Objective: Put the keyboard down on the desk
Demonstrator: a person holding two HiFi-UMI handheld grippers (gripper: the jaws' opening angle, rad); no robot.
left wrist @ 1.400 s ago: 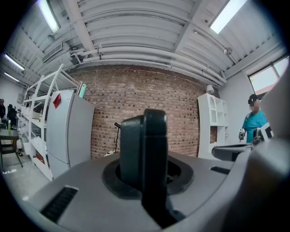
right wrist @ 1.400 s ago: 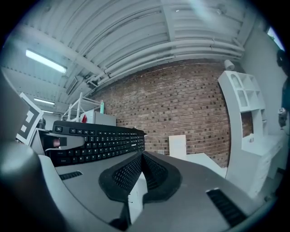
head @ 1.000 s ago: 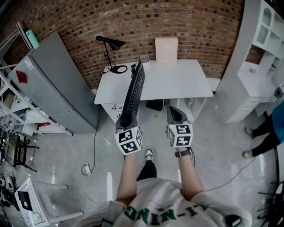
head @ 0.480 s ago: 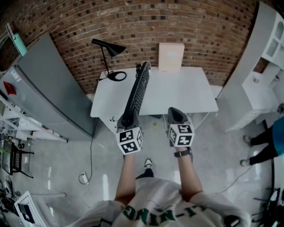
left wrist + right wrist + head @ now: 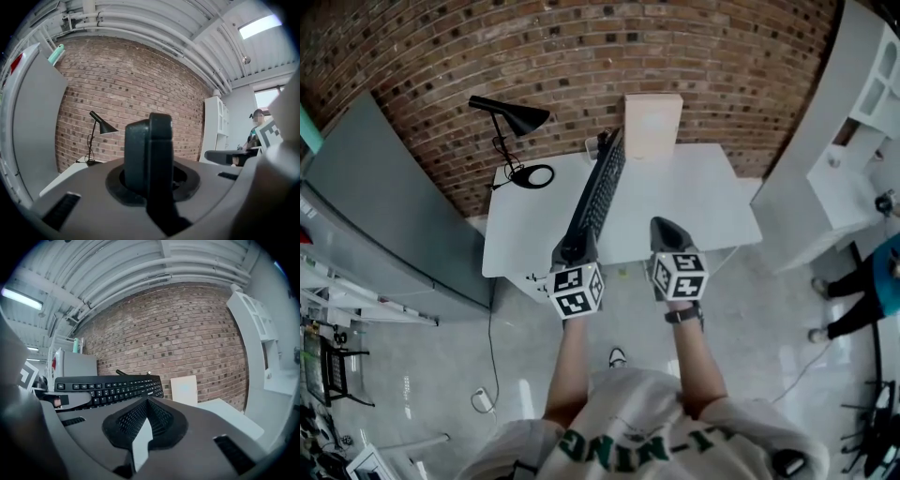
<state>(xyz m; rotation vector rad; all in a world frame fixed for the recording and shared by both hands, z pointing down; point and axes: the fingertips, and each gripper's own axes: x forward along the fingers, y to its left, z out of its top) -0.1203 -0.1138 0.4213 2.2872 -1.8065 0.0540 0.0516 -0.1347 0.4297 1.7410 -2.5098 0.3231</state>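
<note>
A black keyboard [image 5: 598, 192] stands on its long edge, reaching from my left gripper [image 5: 572, 251] out over the white desk [image 5: 694, 202]. My left gripper is shut on the keyboard's near end, which fills the middle of the left gripper view as a dark upright slab [image 5: 149, 154]. In the right gripper view the keyboard's [image 5: 110, 387] key face shows at the left. My right gripper [image 5: 667, 234] hangs to the right of the keyboard at the desk's front edge, shut with nothing in it [image 5: 146, 420].
A black desk lamp [image 5: 511, 117] stands at the desk's back left. A pale flat box [image 5: 653, 125] leans on the brick wall behind the desk. A grey cabinet [image 5: 384, 216] is at the left, white shelving [image 5: 853, 112] at the right. A person [image 5: 867, 295] stands at far right.
Both grippers and the person have come closer to the desk. The keyboard, still held on edge, now reaches further over the desktop.
</note>
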